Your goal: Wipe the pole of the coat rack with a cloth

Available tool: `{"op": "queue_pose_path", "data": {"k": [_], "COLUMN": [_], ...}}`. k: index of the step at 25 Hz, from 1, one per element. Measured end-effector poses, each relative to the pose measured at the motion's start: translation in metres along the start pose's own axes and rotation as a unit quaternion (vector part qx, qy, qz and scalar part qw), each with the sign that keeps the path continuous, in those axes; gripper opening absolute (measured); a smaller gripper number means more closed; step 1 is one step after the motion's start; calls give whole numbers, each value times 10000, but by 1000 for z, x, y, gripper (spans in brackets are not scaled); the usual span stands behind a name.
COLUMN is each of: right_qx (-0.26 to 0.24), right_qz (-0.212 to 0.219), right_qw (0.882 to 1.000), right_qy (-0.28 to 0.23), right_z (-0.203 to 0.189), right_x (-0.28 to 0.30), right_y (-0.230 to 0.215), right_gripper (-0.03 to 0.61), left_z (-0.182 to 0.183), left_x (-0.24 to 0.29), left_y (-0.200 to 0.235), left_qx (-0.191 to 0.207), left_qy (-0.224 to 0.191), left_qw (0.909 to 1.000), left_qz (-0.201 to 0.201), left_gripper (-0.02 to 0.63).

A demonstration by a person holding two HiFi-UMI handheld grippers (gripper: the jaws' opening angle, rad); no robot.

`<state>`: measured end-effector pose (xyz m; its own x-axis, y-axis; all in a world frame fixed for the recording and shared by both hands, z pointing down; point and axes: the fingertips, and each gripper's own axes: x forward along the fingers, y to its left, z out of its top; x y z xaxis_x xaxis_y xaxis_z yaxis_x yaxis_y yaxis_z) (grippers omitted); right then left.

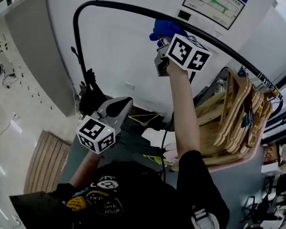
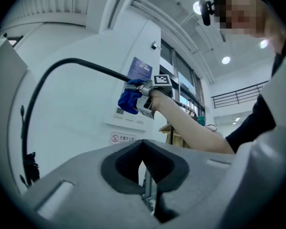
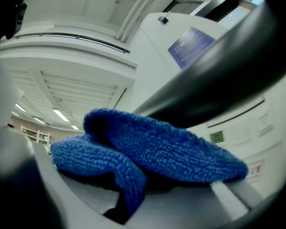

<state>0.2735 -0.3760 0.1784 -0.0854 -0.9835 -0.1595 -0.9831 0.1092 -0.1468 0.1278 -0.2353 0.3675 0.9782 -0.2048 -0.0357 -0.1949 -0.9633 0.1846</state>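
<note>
Left gripper [image 1: 118,108], held low: jaws pressed together, nothing between them. Wooden hangers [image 1: 231,109], bunched at the right. Right gripper [image 1: 161,41], raised overhead: pinching the blue cloth [image 1: 165,28], which is pressed against the curved black pole [image 1: 109,5]. Wall notice [image 1: 214,1] behind.

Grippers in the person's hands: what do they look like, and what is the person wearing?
The left gripper and right gripper have pale grey moulded bodies, each bearing a white cube printed with black square markers. The person wears a black short-sleeved shirt.
</note>
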Motion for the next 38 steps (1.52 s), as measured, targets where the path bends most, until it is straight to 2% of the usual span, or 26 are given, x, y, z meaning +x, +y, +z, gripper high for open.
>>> {"op": "queue_pose_path", "data": {"k": [3,5,7,9,12,15,17,21,23,26,29,33,35,38], "right_qx": [-250,-284,-168,-157,-143,-167,-353,-481,-443,-349,-209,60,77,-187], "right_qz": [-806,-1113,-1313,-1698,-2199,-2286,-2105,-1371,-889,-36,495,1216,1360,1473], "right_qw": [9964,9933,9909,9845,9734,9708,9752,9889,9948,9994,9982,9913,9891,9873], "right_qy": [-62,-116,-254,-406,-622,-704,-581,-323,-215,31,258,503,556,562], "right_z": [20,30,41,53,66,68,62,45,33,13,-5,-32,-42,-53], "right_x": [-75,-120,-161,-203,-244,-247,-229,-166,-126,-50,16,94,126,155], "right_y": [-57,-86,-110,-136,-165,-168,-156,-120,-94,-39,11,84,110,135], "right_gripper": [23,23,23,23,23,21,21,21,21,21,21,23,23,23], "left_z": [-8,-13,-19,-24,-29,-32,-33,-28,-24,-14,-1,3,4,6], "left_x": [38,60,74,83,88,87,84,71,56,21,-24,-85,-106,-124], "left_y": [-37,-61,-82,-101,-116,-116,-108,-80,-60,-22,12,43,50,52], "left_qx": [-22,-56,-78,-81,-83,-89,-92,-101,-105,-120,-174,-226,-230,-253], "left_qy": [64,106,148,200,265,272,250,97,8,-115,-242,-455,-553,-657], "left_qw": [9975,9938,9899,9857,9822,9835,9861,9934,9970,9999,9971,9855,9799,9748], "left_qz": [-707,-1109,-1408,-1669,-1858,-1787,-1637,-1138,-761,23,700,1616,1903,2118], "left_gripper": [-2,-2,-2,-2,-2,-2,-2,-2,-2,-2,-2,-2,-2,-2]}}
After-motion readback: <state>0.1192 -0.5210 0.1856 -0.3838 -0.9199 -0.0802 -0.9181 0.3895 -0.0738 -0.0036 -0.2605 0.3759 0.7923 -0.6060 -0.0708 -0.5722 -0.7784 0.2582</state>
